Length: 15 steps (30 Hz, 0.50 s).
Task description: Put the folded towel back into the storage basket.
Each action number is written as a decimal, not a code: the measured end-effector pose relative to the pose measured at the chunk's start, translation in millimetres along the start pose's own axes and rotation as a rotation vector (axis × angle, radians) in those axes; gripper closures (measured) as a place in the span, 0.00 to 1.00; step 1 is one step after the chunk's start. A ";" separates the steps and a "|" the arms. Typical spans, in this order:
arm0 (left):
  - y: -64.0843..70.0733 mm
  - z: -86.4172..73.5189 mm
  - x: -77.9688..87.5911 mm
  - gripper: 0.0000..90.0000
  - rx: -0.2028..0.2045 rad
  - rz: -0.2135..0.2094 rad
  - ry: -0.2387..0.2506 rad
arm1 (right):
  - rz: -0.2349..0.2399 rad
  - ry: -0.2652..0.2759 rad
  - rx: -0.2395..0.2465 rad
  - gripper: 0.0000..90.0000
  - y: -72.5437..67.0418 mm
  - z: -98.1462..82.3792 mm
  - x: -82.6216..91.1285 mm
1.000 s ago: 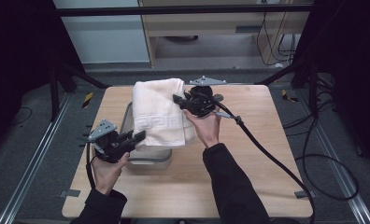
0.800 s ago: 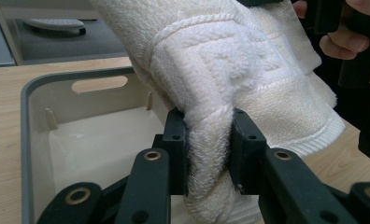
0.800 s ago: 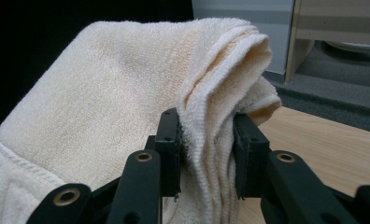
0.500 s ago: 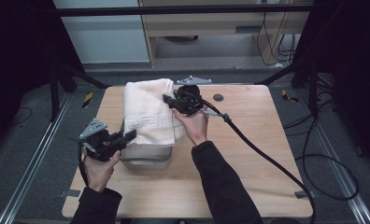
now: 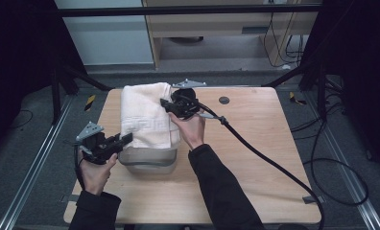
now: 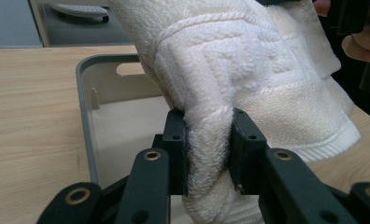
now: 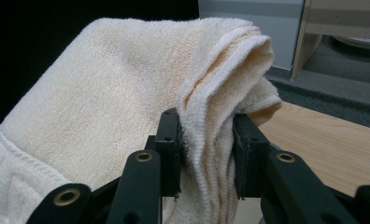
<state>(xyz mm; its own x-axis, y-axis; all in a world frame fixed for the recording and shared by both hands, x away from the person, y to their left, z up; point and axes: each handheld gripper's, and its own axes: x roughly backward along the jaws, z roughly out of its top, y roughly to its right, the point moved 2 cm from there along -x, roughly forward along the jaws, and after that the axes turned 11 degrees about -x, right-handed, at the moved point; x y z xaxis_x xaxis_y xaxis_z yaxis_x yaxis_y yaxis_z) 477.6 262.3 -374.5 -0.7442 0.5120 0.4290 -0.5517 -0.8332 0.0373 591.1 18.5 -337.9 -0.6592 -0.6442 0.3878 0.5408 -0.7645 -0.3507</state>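
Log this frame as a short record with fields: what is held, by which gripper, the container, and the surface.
held item: folded cream towel, with a woven border pattern
left gripper: shut on the towel's near edge, a fold pinched between its pads
right gripper: shut on the towel's far edge, layered folds between its jaws
towel position: held over the grey tub, spanning it front to back
container: grey tub with a handle slot, inside pale and bare where visible
surface: wooden table

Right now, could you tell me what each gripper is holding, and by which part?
Both hold the cream towel: the left gripper pinches a bunched fold at its near edge, the right gripper its folded far edge, above the grey bin.
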 end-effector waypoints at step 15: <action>-10.9 -11.4 -8.7 0.78 0.013 0.014 -0.058 | -0.019 -0.039 -0.009 0.76 3.9 -14.7 -20.4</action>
<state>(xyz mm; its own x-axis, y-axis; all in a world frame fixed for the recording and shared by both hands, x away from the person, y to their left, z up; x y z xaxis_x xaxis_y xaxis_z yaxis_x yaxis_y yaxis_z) 485.8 269.3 -389.0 -0.7285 0.4874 0.4813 -0.5359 -0.8432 0.0427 598.9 29.0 -359.7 -0.6484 -0.6297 0.4277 0.5232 -0.7768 -0.3505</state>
